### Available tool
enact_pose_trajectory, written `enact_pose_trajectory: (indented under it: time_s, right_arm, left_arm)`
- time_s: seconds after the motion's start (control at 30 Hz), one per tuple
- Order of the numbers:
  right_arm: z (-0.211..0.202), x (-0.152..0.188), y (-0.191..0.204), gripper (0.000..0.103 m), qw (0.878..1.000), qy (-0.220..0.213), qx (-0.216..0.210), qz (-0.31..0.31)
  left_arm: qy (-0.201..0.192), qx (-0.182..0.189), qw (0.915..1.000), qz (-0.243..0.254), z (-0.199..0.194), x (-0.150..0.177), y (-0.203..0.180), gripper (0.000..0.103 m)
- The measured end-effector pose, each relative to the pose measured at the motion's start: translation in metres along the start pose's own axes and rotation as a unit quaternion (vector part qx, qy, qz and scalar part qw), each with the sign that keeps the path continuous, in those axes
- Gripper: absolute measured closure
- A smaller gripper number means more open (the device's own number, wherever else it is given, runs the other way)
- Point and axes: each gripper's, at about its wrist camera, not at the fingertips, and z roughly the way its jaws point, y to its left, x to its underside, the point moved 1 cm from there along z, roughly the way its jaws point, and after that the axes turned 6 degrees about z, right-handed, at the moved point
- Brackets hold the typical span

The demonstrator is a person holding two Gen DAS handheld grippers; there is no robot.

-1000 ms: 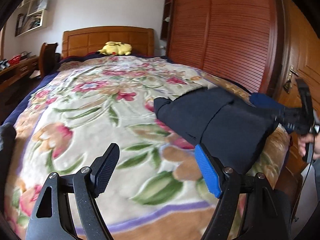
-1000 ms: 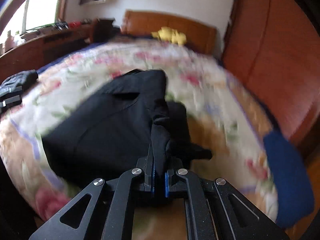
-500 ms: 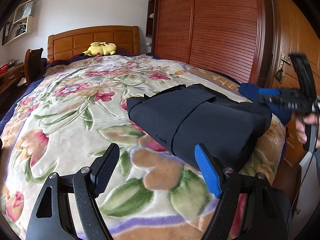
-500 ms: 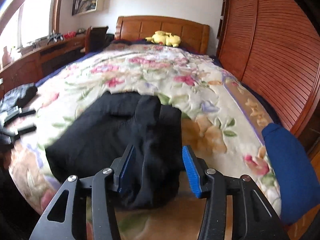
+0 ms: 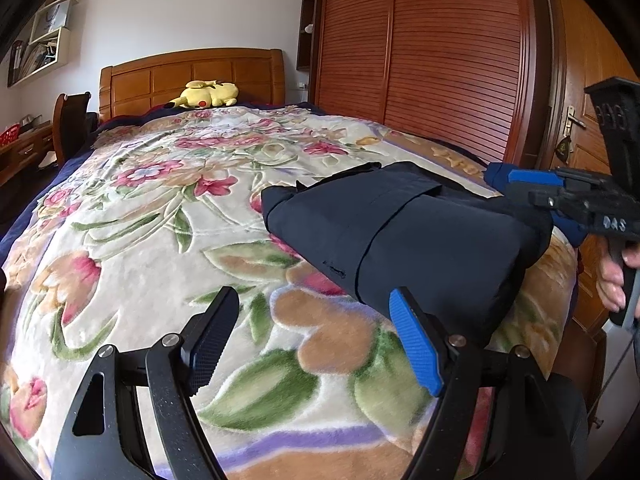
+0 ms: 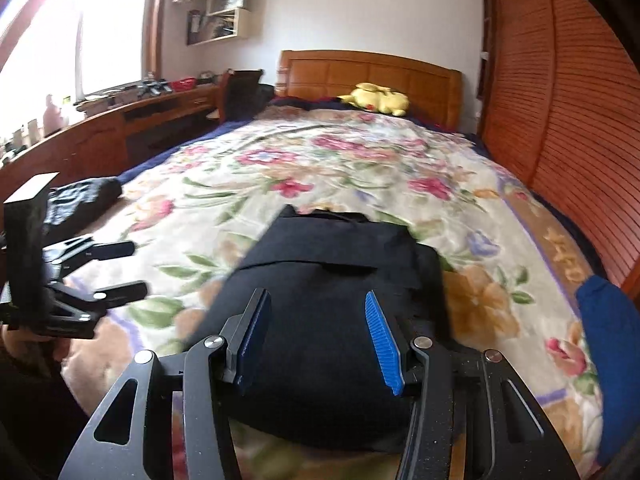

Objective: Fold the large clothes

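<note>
Your folded garment [image 5: 404,236]: plain dark navy, near black, no print. Blanket [image 5: 152,216] beneath it: cream ground, pink and red flowers, green leaves, tan blooms, lilac border stripe. Your left gripper [image 5: 316,340]: black frame, one black textured pad, one bright blue pad. Your right gripper [image 6: 316,344]: black frame, both pads blue. Headboard [image 5: 192,76]: orange-brown wood, panelled. Plush toy [image 5: 206,94]: yellow, red cheek spot. Wardrobe doors [image 5: 440,60]: reddish-brown, slatted. Blue cloth [image 6: 612,320] at bed edge: solid royal blue.

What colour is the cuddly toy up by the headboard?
Yellow. The cuddly toy lies by the wooden headboard, clearest in the left wrist view.
</note>
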Motion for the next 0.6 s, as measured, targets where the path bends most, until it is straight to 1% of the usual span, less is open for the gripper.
enact_pose_trajectory:
  time_s: [0.07, 0.2, 0.33, 0.4, 0.47, 0.53, 0.6]
  right_arm:
    - [0.006, 0.006, 0.004, 0.052, 1.0, 0.003, -0.017, -0.007]
    - [0.015, 0.01, 0.003, 0.052, 1.0, 0.013, -0.021, -0.007]
    - [0.007, 0.003, 0.008, 0.052, 1.0, -0.001, -0.027, -0.012]
    - [0.01, 0.005, 0.012, 0.052, 0.999, 0.006, -0.027, -0.021]
    - [0.023, 0.016, 0.012, 0.052, 0.999, 0.033, -0.008, -0.028]
    - [0.035, 0.027, 0.005, 0.052, 0.999, 0.044, 0.01, -0.028]
    - [0.046, 0.036, -0.01, 0.052, 0.998, 0.055, 0.024, -0.007]
  left_arm:
    - [-0.001, -0.001, 1.0, -0.001, -0.001, 0.001, 0.002, 0.025]
    - [-0.002, -0.004, 1.0, -0.002, -0.003, 0.004, 0.005, 0.025]
    - [-0.003, -0.005, 1.0, -0.007, -0.003, 0.005, 0.009, 0.025]
    - [-0.002, -0.007, 0.9999, -0.008, -0.003, 0.005, 0.011, 0.025]
    - [-0.003, -0.011, 0.9999, -0.007, -0.004, 0.006, 0.012, 0.025]
    - [-0.003, -0.013, 0.9999, -0.006, -0.004, 0.007, 0.013, 0.025]
    - [-0.002, -0.011, 0.9999, -0.005, -0.004, 0.008, 0.013, 0.025]
